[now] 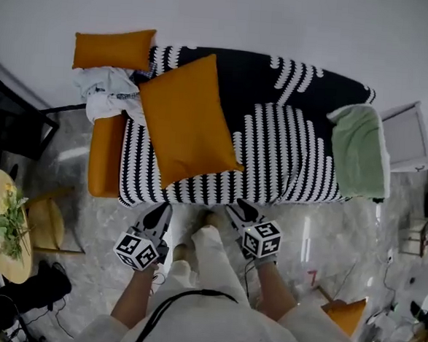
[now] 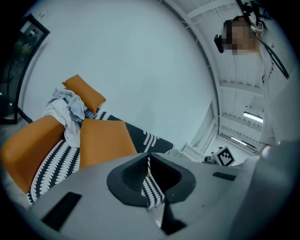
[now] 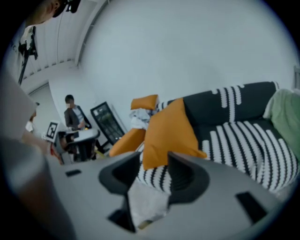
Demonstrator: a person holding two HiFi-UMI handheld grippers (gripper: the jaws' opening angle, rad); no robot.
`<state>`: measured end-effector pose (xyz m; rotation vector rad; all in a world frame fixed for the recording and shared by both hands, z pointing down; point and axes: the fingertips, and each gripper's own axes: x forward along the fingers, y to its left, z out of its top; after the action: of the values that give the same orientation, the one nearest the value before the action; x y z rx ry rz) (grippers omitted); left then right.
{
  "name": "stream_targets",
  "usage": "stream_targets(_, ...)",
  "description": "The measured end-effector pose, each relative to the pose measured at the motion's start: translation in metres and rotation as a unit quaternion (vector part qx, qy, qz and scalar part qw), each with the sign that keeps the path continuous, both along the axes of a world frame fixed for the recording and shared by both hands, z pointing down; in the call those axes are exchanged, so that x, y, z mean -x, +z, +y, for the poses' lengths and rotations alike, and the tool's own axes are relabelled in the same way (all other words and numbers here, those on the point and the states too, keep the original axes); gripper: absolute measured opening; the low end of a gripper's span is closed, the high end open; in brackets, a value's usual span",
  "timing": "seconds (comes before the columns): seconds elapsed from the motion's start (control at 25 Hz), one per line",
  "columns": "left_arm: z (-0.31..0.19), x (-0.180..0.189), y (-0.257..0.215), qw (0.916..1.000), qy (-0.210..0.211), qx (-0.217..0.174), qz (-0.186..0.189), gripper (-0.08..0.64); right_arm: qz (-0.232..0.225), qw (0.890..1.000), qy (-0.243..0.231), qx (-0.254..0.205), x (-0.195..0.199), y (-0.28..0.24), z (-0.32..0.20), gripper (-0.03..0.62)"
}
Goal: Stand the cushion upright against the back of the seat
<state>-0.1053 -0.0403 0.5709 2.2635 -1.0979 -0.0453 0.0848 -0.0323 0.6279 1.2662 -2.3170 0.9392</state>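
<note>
Upside down, GIVENCH shows on the person's shirt (image 1: pixel 202 337); left gripper (image 1: pixel 158 214) clenched, right gripper (image 1: pixel 239 208) released, both near the sofa's (image 1: pixel 295 165) front edge, orange cushion (image 1: pixel 188 117) on its seat.

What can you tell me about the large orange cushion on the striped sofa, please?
The large orange cushion is square, plump and smooth, perhaps leather-like, with pointed corners. It rests cornerwise on the sofa's black and white cover, its upper corner over the dark backrest part, its lower corner toward the seat's front edge. In the right gripper view it looks propped at a slant, not upright. A crumpled white cloth lies at its left corner.
</note>
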Motion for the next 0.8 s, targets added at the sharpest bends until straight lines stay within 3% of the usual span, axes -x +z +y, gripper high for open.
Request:
stream_targets(0.24,-0.018,-0.014,0.026,0.9991,-0.025,0.036,-0.001,0.025,0.030,0.999,-0.014,0.041,-0.027,0.065,-0.041,0.208)
stream_targets(0.4,-0.031,-0.022,0.042,0.9980,-0.031,0.056,-0.002,0.025,0.085,0.995,-0.035,0.040,-0.038,0.101,-0.069,0.233)
stream_targets(0.56,-0.034,-0.029,0.056,0.9971,-0.028,0.071,-0.002,0.025,0.190,0.977,-0.100,0.008,-0.038,0.128,-0.093,0.239)
stream_targets(0.8,-0.022,-0.025,0.073,0.9957,-0.029,0.088,-0.007,0.025,0.245,0.959,-0.139,0.022,-0.044,0.170,-0.124,0.242)
